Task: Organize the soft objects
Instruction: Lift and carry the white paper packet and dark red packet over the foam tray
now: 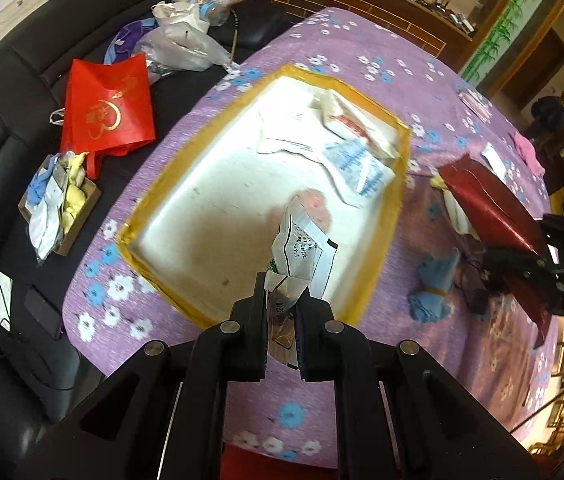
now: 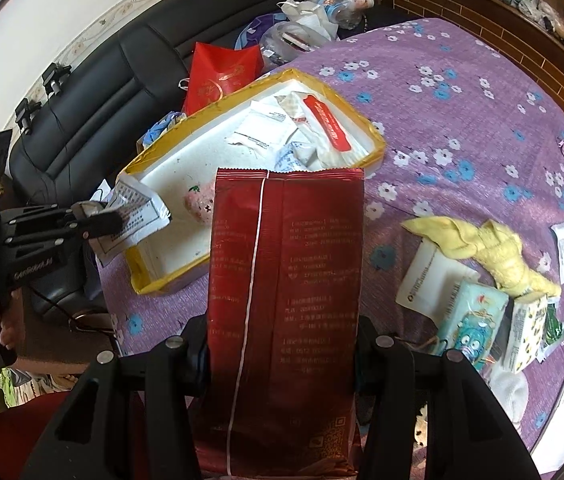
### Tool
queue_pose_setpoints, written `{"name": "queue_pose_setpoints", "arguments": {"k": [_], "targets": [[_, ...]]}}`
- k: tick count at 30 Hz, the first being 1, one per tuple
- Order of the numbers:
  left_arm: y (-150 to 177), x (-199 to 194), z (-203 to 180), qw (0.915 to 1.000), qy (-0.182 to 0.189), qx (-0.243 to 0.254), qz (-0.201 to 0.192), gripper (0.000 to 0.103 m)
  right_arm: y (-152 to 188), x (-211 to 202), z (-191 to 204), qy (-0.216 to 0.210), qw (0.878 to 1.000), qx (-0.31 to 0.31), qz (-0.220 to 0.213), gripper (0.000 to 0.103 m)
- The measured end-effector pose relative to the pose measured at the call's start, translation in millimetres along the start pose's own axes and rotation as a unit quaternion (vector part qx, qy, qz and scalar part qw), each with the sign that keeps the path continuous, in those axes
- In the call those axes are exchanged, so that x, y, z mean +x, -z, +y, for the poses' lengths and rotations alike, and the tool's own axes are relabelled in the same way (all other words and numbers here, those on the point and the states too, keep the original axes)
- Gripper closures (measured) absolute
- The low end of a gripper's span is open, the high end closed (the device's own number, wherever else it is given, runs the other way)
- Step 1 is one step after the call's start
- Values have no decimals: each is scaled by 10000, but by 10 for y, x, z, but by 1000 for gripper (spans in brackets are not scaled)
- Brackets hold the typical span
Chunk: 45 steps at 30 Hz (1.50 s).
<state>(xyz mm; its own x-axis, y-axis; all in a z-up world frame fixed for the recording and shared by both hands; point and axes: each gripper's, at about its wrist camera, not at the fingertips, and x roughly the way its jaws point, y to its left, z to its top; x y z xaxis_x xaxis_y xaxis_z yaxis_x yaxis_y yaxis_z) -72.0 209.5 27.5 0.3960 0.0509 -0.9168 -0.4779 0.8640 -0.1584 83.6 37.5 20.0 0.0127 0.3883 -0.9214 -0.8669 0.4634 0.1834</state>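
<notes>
The left tool [image 1: 282,312] is clamped narrow on a crinkled white printed packet [image 1: 302,248], which hangs over the near part of a shallow white foam tray [image 1: 186,216]. The tray's rim is wrapped in glossy yellow tape, and its floor is scuffed and speckled. In its far corner lie flat paper-like sachets, among them a white one with a red stripe [image 2: 328,122] and one with blue print [image 1: 356,164]. A pale pink speckled soft lump [image 2: 198,204] rests on the tray floor near the middle.

The right tool [image 2: 282,344] grips a tall, shiny dark-red foil pouch [image 2: 286,288] by its sides, jaws about half wide; a white seam line runs up its back and its top edge is serrated. The pouch stands upright above the worktop's purple cloth [image 2: 462,120], printed with white and blue flowers, just beside the tray.

On the cloth to the right lie a knotted, nubby yellow rag [image 2: 494,252], a pale blue cartoon-print tissue pack [image 2: 478,320] and a rolled white sock [image 2: 510,396]. A bunched blue cloth tied with a band [image 1: 434,284] lies near the tray's right edge. A red fabric bag [image 1: 110,108] lies on the black leather sofa [image 1: 14,80].
</notes>
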Motion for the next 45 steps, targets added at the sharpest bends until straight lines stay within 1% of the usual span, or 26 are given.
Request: {"name": "queue_pose_setpoints", "arguments": {"k": [4, 10, 16, 24, 36, 42, 45], "targets": [[-93, 83, 124, 10000, 14, -66, 40, 93, -63, 64, 53, -30, 10000, 55, 29, 54], [-206, 247, 262, 9997, -47, 3, 247, 93, -149, 153, 150, -108, 9997, 234, 22, 54], [-297, 372, 317, 9991, -40, 105, 400, 93, -238, 221, 329, -98, 9996, 255, 25, 54], [-372, 445, 350, 9980, -1, 310, 542, 93, -346, 280, 434, 3, 9994, 330, 35, 54], [-408, 558, 374, 9971, 111, 350, 664, 93, -419, 382, 430, -4, 9992, 388, 115, 54], [-364, 596, 399, 9973, 162, 251, 678, 93, -509, 428, 340, -255, 9984, 475, 153, 54], [-346, 597, 405, 9976, 236, 195, 628, 93, -576, 493, 278, -358, 9977, 524, 245, 54]]}}
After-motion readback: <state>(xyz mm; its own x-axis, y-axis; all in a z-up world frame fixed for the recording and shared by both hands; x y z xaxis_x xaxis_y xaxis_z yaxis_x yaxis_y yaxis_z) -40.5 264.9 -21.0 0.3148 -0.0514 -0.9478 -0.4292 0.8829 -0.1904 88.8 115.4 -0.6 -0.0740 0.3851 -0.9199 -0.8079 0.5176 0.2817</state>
